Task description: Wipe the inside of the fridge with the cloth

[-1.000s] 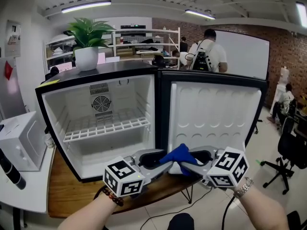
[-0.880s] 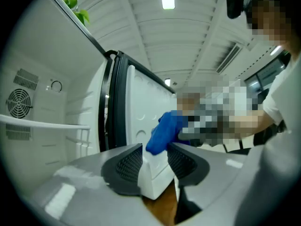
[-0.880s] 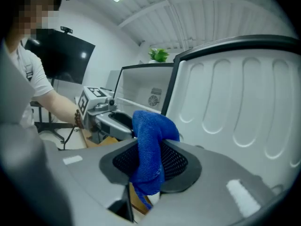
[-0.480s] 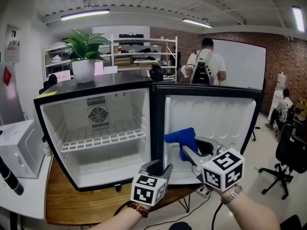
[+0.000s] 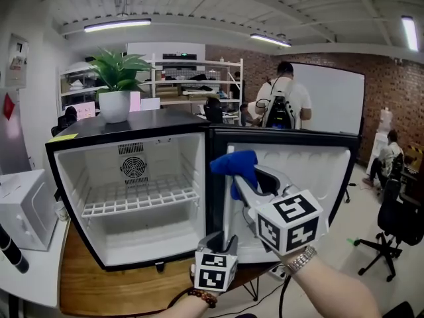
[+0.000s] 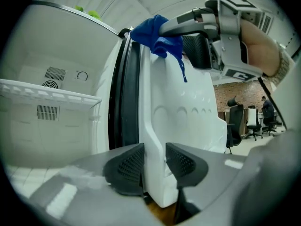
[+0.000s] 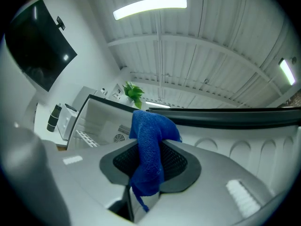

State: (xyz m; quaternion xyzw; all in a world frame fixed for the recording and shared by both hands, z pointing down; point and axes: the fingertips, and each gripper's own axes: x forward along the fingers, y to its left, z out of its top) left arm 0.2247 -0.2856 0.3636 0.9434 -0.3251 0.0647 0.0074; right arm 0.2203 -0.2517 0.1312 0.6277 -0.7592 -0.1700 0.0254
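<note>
Right gripper (image 5: 242,181) raised cloth (image 5: 233,162); left gripper (image 5: 222,240) dropped, closing on door (image 5: 298,177)

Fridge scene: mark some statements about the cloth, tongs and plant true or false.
The right tongs clamp the blue cloth. True.
The cloth lies on the wire shelf. False: it is held up near the open door's top.
The left tongs hang clear of the fridge. False: the left tongs, jaws just closing, grip the door's lower edge.
A potted plant stands on the fridge. True.
</note>
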